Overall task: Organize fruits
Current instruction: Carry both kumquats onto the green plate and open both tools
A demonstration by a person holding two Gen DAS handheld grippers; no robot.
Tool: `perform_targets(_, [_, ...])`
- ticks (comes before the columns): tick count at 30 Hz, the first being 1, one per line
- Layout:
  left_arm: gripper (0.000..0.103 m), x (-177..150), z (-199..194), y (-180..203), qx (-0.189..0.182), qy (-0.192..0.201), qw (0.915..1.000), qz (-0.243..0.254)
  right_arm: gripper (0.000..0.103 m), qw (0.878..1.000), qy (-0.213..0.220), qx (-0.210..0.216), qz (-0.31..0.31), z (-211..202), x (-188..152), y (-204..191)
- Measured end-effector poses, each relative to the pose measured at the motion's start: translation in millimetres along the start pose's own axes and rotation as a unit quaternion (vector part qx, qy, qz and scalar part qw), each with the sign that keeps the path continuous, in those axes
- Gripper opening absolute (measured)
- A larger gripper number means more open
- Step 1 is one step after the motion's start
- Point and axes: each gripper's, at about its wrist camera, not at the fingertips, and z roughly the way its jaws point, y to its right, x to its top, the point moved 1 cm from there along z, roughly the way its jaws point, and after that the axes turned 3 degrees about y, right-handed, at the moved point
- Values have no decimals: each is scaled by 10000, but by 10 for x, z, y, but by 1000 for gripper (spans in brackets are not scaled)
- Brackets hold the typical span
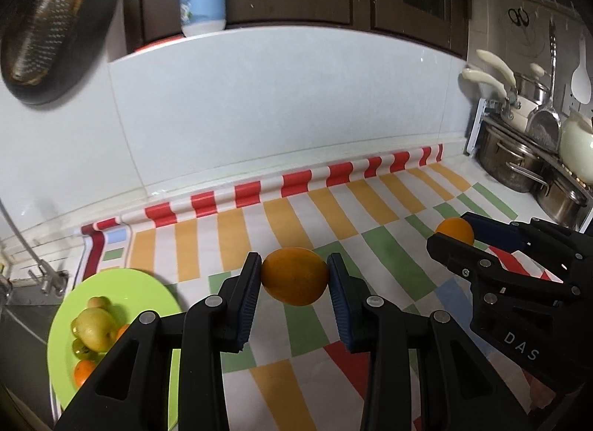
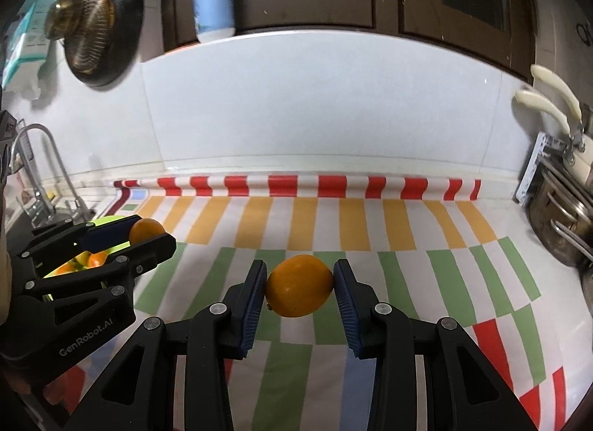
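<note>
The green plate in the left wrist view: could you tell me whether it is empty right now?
No, the green plate already holds several fruits, among them a yellow-green one and small orange ones.

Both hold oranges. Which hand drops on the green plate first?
Left, probably. The left hand-held gripper grips its orange beside the green plate; the right hand-held gripper is farther along the striped mat.

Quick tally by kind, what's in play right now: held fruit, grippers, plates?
Oranges, held: 2 (left orange, right orange)
Grippers: 2 (left gripper, right gripper)
Green plate: 1
Total: 5; plate's fruit partly hidden, uncounted.
</note>
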Motion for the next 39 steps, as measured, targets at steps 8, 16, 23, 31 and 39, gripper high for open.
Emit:
perform_targets(8, [36,-54,-343,-97,143,153,9996,-184,39,9996,196,99,-164,-234,58,-157])
perform_targets(16, [36,-153,-668,-205,333,270,9986,-299,39,9987,320,252,-291,-438,35,-360])
perform_targets(23, [36,-239,-906,-329,453,321,9978,-375,39,9975,437,403,-388,-613,21,-565])
perform_targets(31, [36,-359,-1145,-517,592,356,9967,-437,39,9958,545,556,-491,-748,-5,-853])
perform_targets(39, [36,-471,-1341,-758,745,383,9952,-504,39,9941,582,709,-579,-796,-20,-1141])
